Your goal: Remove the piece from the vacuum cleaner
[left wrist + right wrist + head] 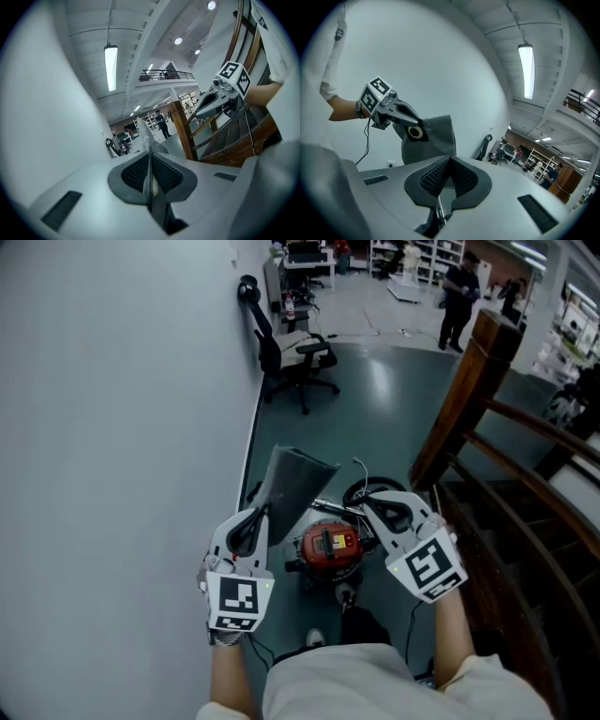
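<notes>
Aloft, left gripper (261, 514) clamped on grey dust bag (300, 479), right gripper (368, 503) closed, red vacuum cleaner (330, 547) below

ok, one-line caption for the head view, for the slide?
Left gripper holds the grey dust bag up, the red vacuum cleaner below it; right gripper shut alongside.

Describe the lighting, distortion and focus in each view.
Head view: dim, with a pale sheen on the floor. Left gripper view: fisheye bending, dark corners, strip light glaring, grey bag edge blurred near the lens. Right gripper view: same curving; the grey bag looks sharp.
</notes>
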